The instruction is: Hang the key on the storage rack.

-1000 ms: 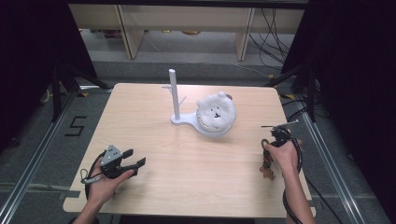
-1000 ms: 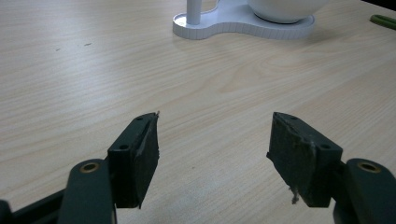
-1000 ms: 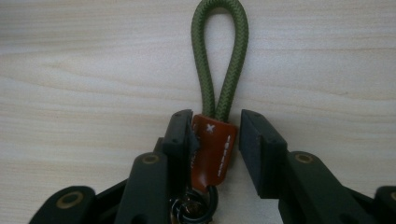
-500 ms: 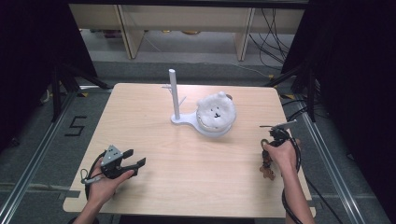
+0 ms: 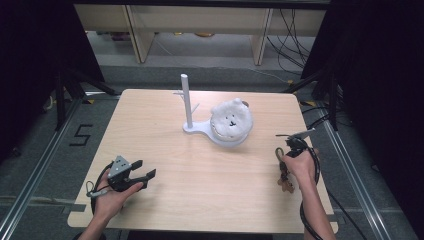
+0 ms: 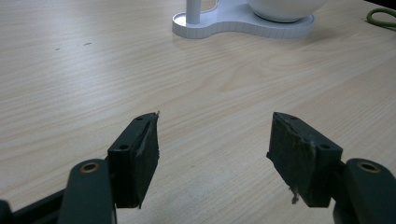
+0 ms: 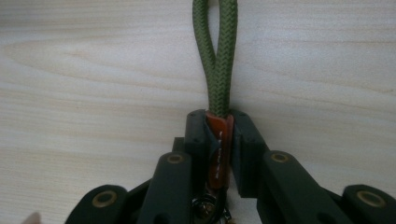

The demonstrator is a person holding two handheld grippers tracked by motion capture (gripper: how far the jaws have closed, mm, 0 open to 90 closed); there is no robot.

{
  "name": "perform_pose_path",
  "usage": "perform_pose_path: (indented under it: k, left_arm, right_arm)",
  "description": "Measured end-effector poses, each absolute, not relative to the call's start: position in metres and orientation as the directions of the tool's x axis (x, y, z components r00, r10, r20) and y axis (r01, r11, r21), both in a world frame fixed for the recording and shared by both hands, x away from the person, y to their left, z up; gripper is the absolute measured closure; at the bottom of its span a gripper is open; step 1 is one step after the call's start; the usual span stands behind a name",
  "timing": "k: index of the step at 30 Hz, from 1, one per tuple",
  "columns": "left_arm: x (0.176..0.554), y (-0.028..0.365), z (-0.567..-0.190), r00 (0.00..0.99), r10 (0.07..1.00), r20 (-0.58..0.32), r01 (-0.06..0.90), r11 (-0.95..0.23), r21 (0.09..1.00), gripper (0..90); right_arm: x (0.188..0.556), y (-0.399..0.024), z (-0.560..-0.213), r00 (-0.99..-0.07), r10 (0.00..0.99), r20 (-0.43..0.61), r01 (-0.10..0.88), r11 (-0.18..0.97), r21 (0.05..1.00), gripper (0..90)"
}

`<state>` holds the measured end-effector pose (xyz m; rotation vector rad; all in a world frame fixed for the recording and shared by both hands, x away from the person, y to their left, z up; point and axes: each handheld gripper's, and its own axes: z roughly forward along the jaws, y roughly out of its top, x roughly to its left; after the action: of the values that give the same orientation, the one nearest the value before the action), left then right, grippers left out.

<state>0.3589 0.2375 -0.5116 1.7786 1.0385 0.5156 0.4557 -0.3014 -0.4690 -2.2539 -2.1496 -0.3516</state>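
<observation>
we see the left gripper (image 5: pixel 144 175) resting low at the near left of the wooden table (image 5: pixel 150 130), its jaws spread wide with bare wood between them. the right gripper (image 7: pixel 219 135) sits at the table's right edge, jaws clamped on the orange-brown tab (image 7: pixel 219 144) of a green cord loop (image 7: pixel 215 56) lying on the wood. farther back, near the middle, a white stand (image 5: pixel 189 107) carries a white plush face (image 5: pixel 231 122) on its base.
</observation>
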Motion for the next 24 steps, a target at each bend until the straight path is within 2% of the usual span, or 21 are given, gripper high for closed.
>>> perform_pose_path:
  k: [1,2,3,4,5,6,8,10,11,12,13,15,17,19,20,21,24]
  left_arm:
    - [0.359,0.237,-0.512,0.545,0.831,-0.107,0.418,-0.16,0.894,32.5]
    - [0.359,0.237,-0.512,0.545,0.831,-0.107,0.419,-0.16,0.894,32.5]
    - [0.359,0.237,-0.511,0.546,0.831,-0.108,0.42,-0.16,0.893,32.5]
    - [0.359,0.237,-0.511,0.547,0.83,-0.108,0.42,-0.161,0.893,32.5]
    - [0.359,0.236,-0.511,0.548,0.83,-0.107,0.419,-0.162,0.893,32.5]
    - [0.359,0.236,-0.511,0.55,0.828,-0.107,0.418,-0.162,0.894,32.5]
    - [0.358,0.235,-0.511,0.547,0.831,-0.101,0.423,-0.17,0.89,32.5]
    - [0.358,0.234,-0.512,0.553,0.826,-0.106,0.416,-0.163,0.895,32.5]
    - [0.358,0.234,-0.512,0.551,0.829,-0.102,0.419,-0.168,0.892,32.5]
    - [0.358,0.234,-0.512,0.552,0.827,-0.104,0.419,-0.167,0.893,32.5]
    - [0.358,0.233,-0.512,0.552,0.827,-0.104,0.419,-0.167,0.892,32.5]
    - [0.358,0.233,-0.512,0.553,0.827,-0.103,0.418,-0.168,0.893,32.5]
    - [0.358,0.233,-0.512,0.552,0.827,-0.102,0.419,-0.169,0.892,32.6]
    - [0.358,0.233,-0.511,0.556,0.825,-0.103,0.419,-0.172,0.891,32.6]
    - [0.358,0.233,-0.511,0.558,0.823,-0.102,0.419,-0.173,0.891,32.6]
    - [0.358,0.232,-0.511,0.563,0.82,-0.103,0.416,-0.174,0.893,32.6]
    - [0.357,0.23,-0.512,0.568,0.816,-0.107,0.416,-0.172,0.893,32.6]
  right_arm:
    - [0.455,-0.308,-0.474,-0.069,0.987,0.144,0.971,0.033,0.235,79.9]
    - [0.455,-0.308,-0.474,-0.069,0.987,0.144,0.971,0.033,0.235,79.9]
    - [0.454,-0.303,-0.47,0.014,0.984,0.178,0.977,-0.051,0.206,80.0]
    - [0.453,-0.307,-0.468,-0.019,0.985,0.173,0.983,-0.014,0.185,80.0]
    - [0.452,-0.304,-0.467,0.014,0.981,0.192,0.981,-0.051,0.189,80.0]
    - [0.451,-0.303,-0.466,0.035,0.978,0.204,0.968,-0.084,0.236,80.0]
    - [0.449,-0.304,-0.465,0.012,0.983,0.182,0.967,-0.058,0.249,80.0]
    - [0.447,-0.303,-0.462,-0.006,0.979,0.203,0.958,-0.052,0.282,80.0]
    - [0.445,-0.297,-0.459,0.052,0.964,0.261,0.955,-0.125,0.27,80.0]
    - [0.444,-0.297,-0.457,0.041,0.965,0.26,0.956,-0.113,0.269,80.0]
    - [0.443,-0.3,-0.456,-0.007,0.973,0.229,0.947,-0.067,0.315,80.0]
    - [0.437,-0.297,-0.45,0.008,0.965,0.262,0.945,-0.093,0.314,80.0]
    - [0.435,-0.301,-0.45,-0.072,0.969,0.236,0.927,-0.022,0.373,80.0]
    - [0.431,-0.3,-0.447,-0.086,0.966,0.242,0.917,-0.018,0.398,80.0]
    - [0.429,-0.295,-0.445,-0.025,0.962,0.27,0.918,-0.085,0.388,80.0]
    - [0.43,-0.3,-0.445,-0.098,0.963,0.251,0.91,-0.015,0.414,80.0]
    - [0.427,-0.297,-0.442,-0.11,0.954,0.279,0.893,-0.028,0.45,80.0]
